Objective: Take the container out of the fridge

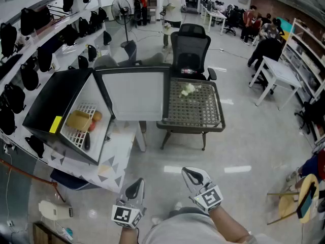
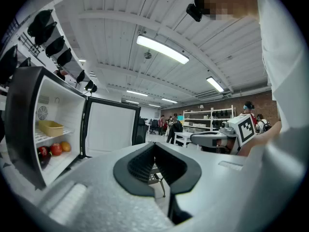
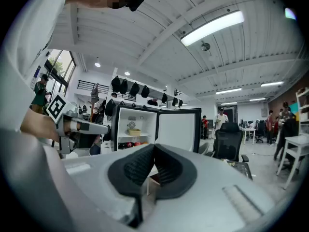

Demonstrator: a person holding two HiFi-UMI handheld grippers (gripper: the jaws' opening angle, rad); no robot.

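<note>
Head view: the person stands back from the fridge (image 1: 56, 105), which sits on a low worktop (image 1: 109, 166) at about ten o'clock from them. Its door (image 1: 134, 93) is swung wide open. The yellow container (image 1: 78, 120) sits inside on the wire shelf (image 1: 76, 136), with fruit (image 1: 95, 118) just beside it in this view.

The left gripper view shows the container (image 2: 50, 127) on the upper shelf, with the fruit (image 2: 50, 150) on the level below it. From the right gripper view the container (image 3: 134, 132) is small and far off, at about eleven o'clock over the pads.

The left gripper (image 1: 134, 189) is held low by the body with its jaws pressed together and nothing between them. The right gripper (image 1: 195, 177) looks the same: its pads meet at the tip and hold nothing. Both point level, well apart from the fridge.

I'd say the task has hardly begun. The door is already out of the way, so the step in hand is the approach. The next move calls for stepping towards ten o'clock and spreading the jaws of one gripper. That gripper then goes in above the shelf to take the container by its rim or a side wall. The door edge needs watching, and so does the office chair (image 1: 190, 47) at one o'clock.
</note>
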